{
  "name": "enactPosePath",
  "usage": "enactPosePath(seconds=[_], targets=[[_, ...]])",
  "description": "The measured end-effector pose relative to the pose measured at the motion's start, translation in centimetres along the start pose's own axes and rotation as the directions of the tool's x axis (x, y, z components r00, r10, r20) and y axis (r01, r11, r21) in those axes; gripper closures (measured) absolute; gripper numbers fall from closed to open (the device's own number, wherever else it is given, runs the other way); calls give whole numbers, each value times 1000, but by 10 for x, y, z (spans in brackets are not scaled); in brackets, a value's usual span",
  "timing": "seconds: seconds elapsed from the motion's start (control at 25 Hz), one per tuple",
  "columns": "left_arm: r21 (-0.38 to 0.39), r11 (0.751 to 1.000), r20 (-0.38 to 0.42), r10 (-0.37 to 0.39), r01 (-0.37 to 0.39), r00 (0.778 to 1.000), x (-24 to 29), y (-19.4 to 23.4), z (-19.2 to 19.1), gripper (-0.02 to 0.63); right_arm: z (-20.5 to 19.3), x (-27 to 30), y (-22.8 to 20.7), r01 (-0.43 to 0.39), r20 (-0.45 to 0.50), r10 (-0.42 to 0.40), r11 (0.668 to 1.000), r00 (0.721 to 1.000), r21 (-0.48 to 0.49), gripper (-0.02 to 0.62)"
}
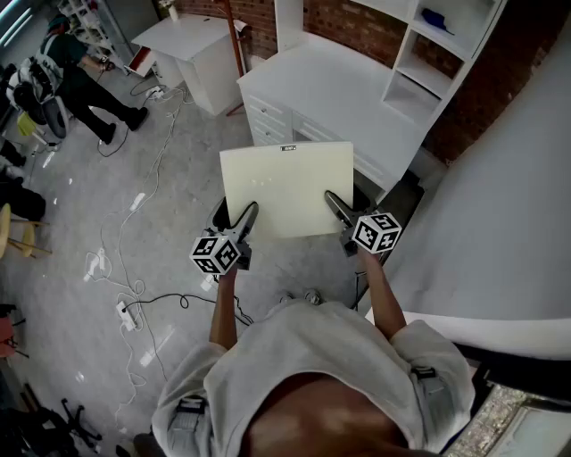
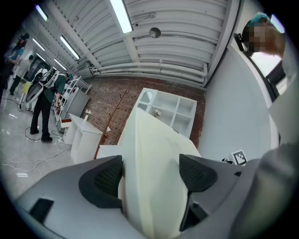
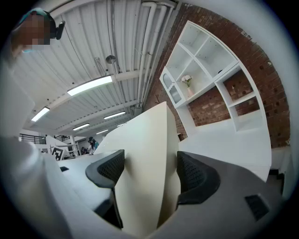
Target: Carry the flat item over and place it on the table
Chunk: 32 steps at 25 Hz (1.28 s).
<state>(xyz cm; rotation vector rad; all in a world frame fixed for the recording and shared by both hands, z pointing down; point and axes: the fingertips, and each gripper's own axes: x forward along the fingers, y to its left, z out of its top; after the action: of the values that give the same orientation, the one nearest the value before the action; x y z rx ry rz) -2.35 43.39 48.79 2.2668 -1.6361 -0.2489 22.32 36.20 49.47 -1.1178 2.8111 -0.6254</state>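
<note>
Held up in the air at the middle of the head view: a flat cream board (image 1: 287, 189), nearly level, with a small dark label at its far edge. Not on any desk, only above the grey floor (image 1: 169, 178).

Gripped at the near edge from two sides. Left tongs (image 1: 247, 214) clenched on the lower left corner, right tongs (image 1: 335, 204) clenched on the lower right corner. In the left gripper view, seen edge-on between the two dark ribbed pads (image 2: 100, 179), filling the whole gap, with both pads against it. Same picture in the right gripper view: board between the pads (image 3: 108, 170), clamped from both faces. Behind each pair of tongs, a marker cube, left (image 1: 217, 253) and right (image 1: 376, 231), near the person's forearms.

Beyond the far edge of the board, towards the upper middle of the frame, a white desk with drawers (image 1: 348, 85), apart from the board. On its right end, at the upper right, a white shelf unit (image 1: 419, 54) against a brick wall (image 1: 357, 22). Further to the upper left, a smaller white desk (image 1: 192, 40).

On the floor at the left, loose cables (image 1: 134, 241) and a power strip (image 1: 126, 314). At the upper left corner, another person (image 1: 85, 80), standing.
</note>
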Motion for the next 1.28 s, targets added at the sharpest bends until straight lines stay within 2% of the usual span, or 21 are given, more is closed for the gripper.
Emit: enactPosePath(seconds=[0.6,1.28], targets=[[-21,1000,-10,9,-10,1000,-1,-8,-6,216,-1,-8,-5,-21,0,21,999,1000,28,227],[8,998,-28,60,-60,998,28,-27,-20,216,-1,-7,-47,-66,-61,69,996,996,51,227]])
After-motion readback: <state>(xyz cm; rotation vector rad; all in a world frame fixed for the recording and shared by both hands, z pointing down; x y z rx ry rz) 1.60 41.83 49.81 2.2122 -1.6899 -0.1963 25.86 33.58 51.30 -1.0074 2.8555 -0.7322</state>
